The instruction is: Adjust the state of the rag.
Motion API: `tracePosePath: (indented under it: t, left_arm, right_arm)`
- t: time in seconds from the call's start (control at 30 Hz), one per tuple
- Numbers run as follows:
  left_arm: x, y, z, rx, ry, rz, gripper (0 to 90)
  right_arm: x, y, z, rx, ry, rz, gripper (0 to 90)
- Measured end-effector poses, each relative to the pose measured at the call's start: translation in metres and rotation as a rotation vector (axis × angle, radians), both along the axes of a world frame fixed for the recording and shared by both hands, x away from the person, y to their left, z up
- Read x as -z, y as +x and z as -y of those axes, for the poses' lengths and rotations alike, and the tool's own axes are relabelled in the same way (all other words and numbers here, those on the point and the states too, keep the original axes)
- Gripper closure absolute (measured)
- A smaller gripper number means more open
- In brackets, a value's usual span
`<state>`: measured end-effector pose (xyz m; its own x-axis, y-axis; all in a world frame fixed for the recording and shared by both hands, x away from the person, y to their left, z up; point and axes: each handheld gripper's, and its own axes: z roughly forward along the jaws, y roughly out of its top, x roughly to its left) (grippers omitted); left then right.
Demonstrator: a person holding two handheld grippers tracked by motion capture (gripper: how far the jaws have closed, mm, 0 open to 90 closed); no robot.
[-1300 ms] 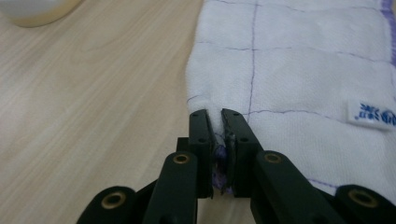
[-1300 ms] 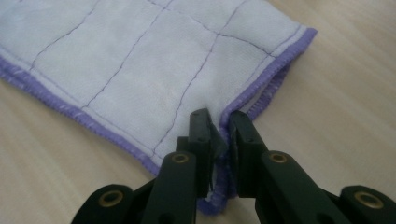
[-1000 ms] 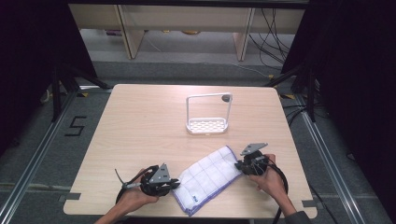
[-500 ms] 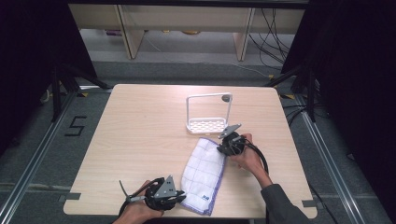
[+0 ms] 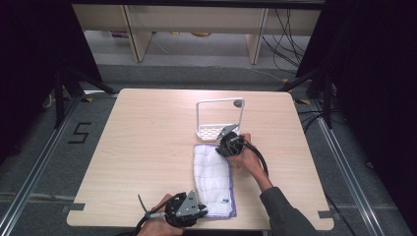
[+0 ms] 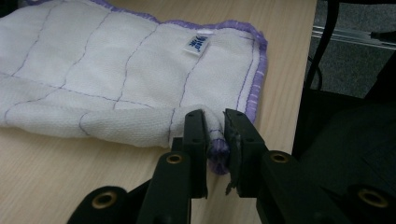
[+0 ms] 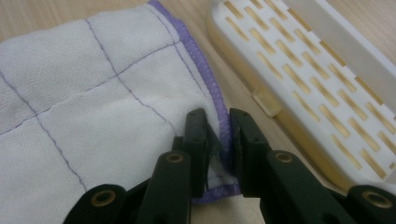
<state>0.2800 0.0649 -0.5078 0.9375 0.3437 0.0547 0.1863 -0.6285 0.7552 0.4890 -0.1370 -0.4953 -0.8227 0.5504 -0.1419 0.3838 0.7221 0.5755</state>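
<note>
A white cloth [image 5: 212, 177] with purple stitching and a purple hem lies folded on the wooden table, long side running away from me. My left gripper [image 5: 197, 212] is shut on its near corner [image 6: 215, 140] at the table's front edge. My right gripper [image 5: 223, 146] is shut on the far corner [image 7: 218, 122], pinching the purple hem beside the rack. A blue label [image 6: 197, 43] is sewn on near the hem.
A white slotted plastic rack [image 5: 216, 129] with an upright frame stands just beyond the cloth; its base [image 7: 308, 79] lies right next to my right gripper. The table's front edge [image 6: 289, 79] runs close to the left gripper. Cables trail from both grippers.
The right gripper carried its corner from the right side toward the rack, and the left gripper slid rightward along the front edge. The cloth now lies straight and narrow instead of slanted.
</note>
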Motion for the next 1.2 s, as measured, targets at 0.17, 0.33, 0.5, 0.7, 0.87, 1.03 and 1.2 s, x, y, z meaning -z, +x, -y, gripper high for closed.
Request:
tracePosePath:
  t: [0.17,0.33,0.5,0.7,0.87,1.03,1.2]
  left_arm:
    - [0.000,-0.001,0.000,0.005,-0.030,-0.050,61.0]
    - [-0.009,0.005,-0.010,-0.044,-0.093,-0.068,45.3]
    - [-0.018,0.021,-0.021,-0.125,-0.145,-0.062,38.9]
    - [-0.022,0.072,-0.038,-0.273,-0.166,-0.042,38.1]
    - [-0.015,0.114,-0.043,-0.385,-0.148,-0.051,37.5]
    - [-0.009,0.142,-0.044,-0.445,-0.167,-0.073,37.0]
    - [-0.006,0.164,-0.041,-0.461,-0.164,-0.113,35.8]
  right_arm:
    - [-0.003,-0.002,0.003,0.090,0.063,-0.006,61.8]
    - [-0.018,-0.006,0.021,0.193,0.168,-0.069,54.8]
    - [-0.018,-0.007,0.036,0.231,0.179,-0.071,50.2]
    - [-0.015,-0.004,0.040,0.234,0.205,-0.069,48.0]
    - [-0.013,-0.003,0.036,0.227,0.199,-0.070,47.5]
    - [-0.006,-0.002,0.032,0.251,0.206,-0.091,45.9]
    - [-0.002,-0.001,0.029,0.250,0.199,-0.110,45.4]
